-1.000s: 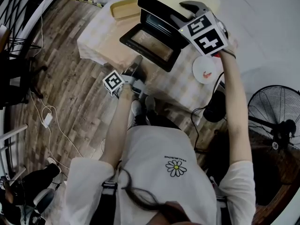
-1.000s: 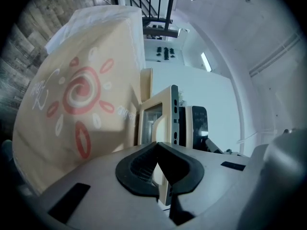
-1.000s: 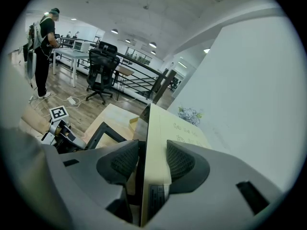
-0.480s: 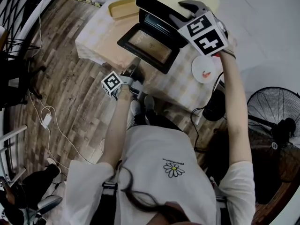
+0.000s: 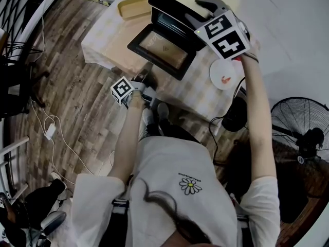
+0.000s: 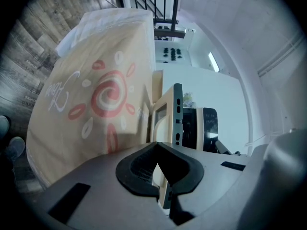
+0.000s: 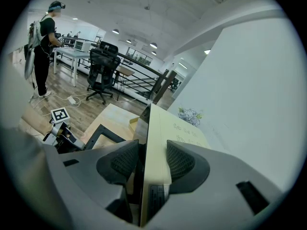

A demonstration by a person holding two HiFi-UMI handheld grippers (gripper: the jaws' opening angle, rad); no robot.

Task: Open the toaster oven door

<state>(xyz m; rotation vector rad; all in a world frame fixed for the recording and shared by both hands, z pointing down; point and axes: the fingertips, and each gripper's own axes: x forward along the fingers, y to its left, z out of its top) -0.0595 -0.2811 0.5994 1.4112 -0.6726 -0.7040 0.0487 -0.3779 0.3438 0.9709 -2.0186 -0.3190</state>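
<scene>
The toaster oven stands on the table with its glass door folded down nearly flat toward me. My left gripper hangs just off the door's front edge, below the table's rim. It is shut with nothing held. In the left gripper view the jaws meet at the tips, and the door's edge and grey handle bar rise beyond them. My right gripper sits on the oven's top right. Its pads straddle the cream top's front edge and press on it.
A white plate with something red lies at the table's right end, and a yellow tray behind the oven. The cloth drapes over the table's side. A fan stands at the right, with cables on the floor. Another person and an office chair are far off.
The left gripper has drawn back a little from the door's front edge toward me. The right gripper stays on the oven's top.
</scene>
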